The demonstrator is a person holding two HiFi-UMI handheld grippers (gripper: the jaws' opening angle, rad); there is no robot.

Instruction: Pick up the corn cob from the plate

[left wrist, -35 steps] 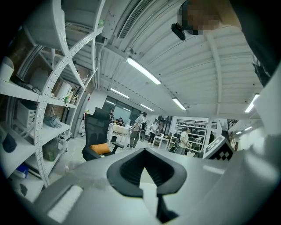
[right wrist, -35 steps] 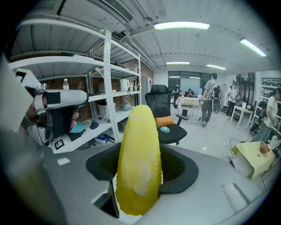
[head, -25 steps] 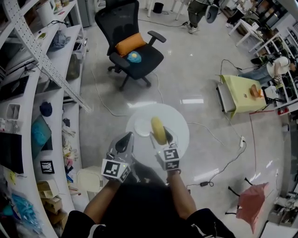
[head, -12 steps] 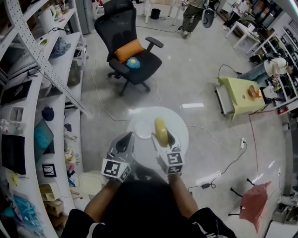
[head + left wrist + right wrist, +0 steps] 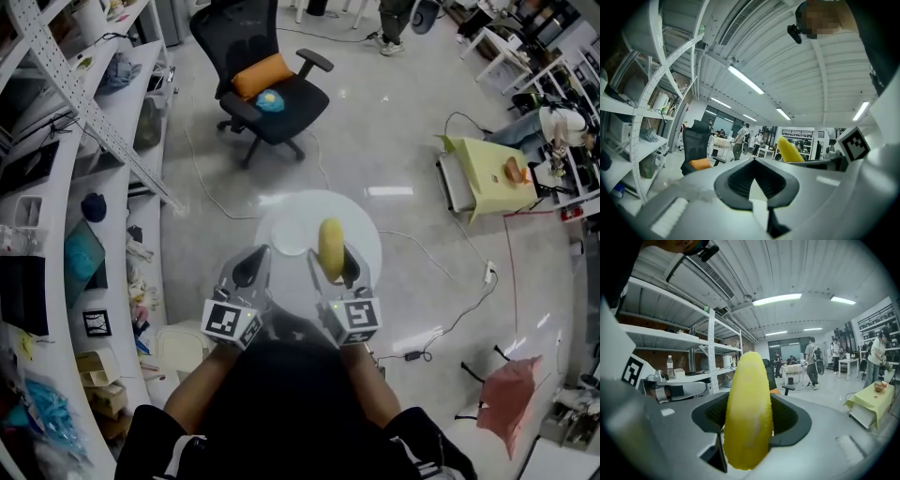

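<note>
So the right gripper [image 5: 333, 263] is clamped on the corn cob [image 5: 330, 244], which stands upright between its jaws, with the plate [image 5: 284, 242] just left. Meanwhile the left gripper [image 5: 251, 269] sits pressed together, empty.

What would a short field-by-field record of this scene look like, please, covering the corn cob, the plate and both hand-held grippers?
corn cob: yellow, upright, clamped between the right gripper's jaws
right hand-held gripper: shut on the corn cob, above the round white table
left hand-held gripper: jaws together, nothing between them, beside the right one
plate: white, on the table, no cob on it
task status: cob is off the plate
</note>
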